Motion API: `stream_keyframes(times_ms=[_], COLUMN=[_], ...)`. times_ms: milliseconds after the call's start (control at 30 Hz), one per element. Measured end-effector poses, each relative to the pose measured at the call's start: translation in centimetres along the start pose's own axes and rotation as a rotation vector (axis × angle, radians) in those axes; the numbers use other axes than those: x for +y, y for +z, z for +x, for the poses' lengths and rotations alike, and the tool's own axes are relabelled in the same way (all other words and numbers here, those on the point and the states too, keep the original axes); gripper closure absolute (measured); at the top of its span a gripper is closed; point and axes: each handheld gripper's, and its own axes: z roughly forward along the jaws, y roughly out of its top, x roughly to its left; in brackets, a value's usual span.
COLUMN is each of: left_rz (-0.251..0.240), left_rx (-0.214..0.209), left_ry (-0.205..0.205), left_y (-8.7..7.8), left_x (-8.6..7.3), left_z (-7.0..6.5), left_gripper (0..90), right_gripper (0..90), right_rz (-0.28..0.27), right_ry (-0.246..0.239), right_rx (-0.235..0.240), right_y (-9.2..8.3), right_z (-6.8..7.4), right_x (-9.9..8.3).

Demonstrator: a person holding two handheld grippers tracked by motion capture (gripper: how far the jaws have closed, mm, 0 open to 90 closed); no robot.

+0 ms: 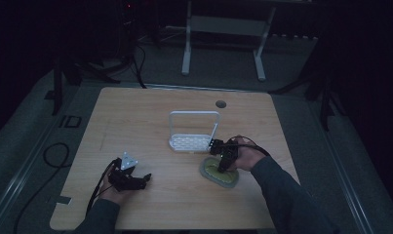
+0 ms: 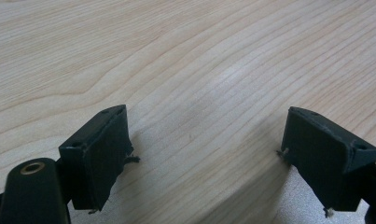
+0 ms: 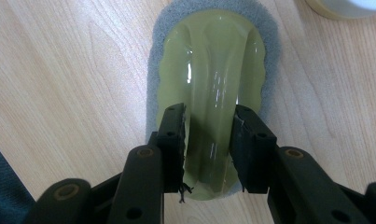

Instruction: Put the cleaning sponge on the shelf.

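Right claw (image 3: 208,135) narrowed astride scrubber (image 3: 209,79) ridge, centre frame, grip unconfirmed; left claw (image 2: 204,158) wide, empty above surface (image 2: 176,56); lift pending.

Glossy plastic scrubber (image 3: 209,79), rough grey pad; matt wooden table (image 2: 185,60).

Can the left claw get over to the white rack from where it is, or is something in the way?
Probably yes: the left claw sits open on bare table, with nothing between it and the white rack.
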Motion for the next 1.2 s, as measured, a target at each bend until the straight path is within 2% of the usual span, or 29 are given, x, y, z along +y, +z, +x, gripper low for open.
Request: stream_keyframes(times_ms=[333,567,933,1200], left_rz=[-0.001,0.0,-0.002,-0.001], left_rx=[0.0,0.0,0.001,0.001], left_ry=[0.0,0.0,-0.001,0.0], left_y=[0.0,0.0,0.0,0.0], left_x=[0.0,0.0,0.0,0.0], left_z=[0.0,0.0,0.0,0.0], left_gripper=[15.4,15.4,15.4,15.4], right_gripper=[70.2,71.4,71.7,71.7], right_rz=[0.012,0.023,-0.015,-0.031], right_ry=[-0.006,-0.027,-0.06,-0.108], right_rx=[-0.001,-0.008,-0.041,-0.073], right_y=[-0.1,-0.2,-1.3,-2.2], right_z=[-0.1,0.1,0.6,1.1], right_x=[0.3,0.5,0.9,1.9])
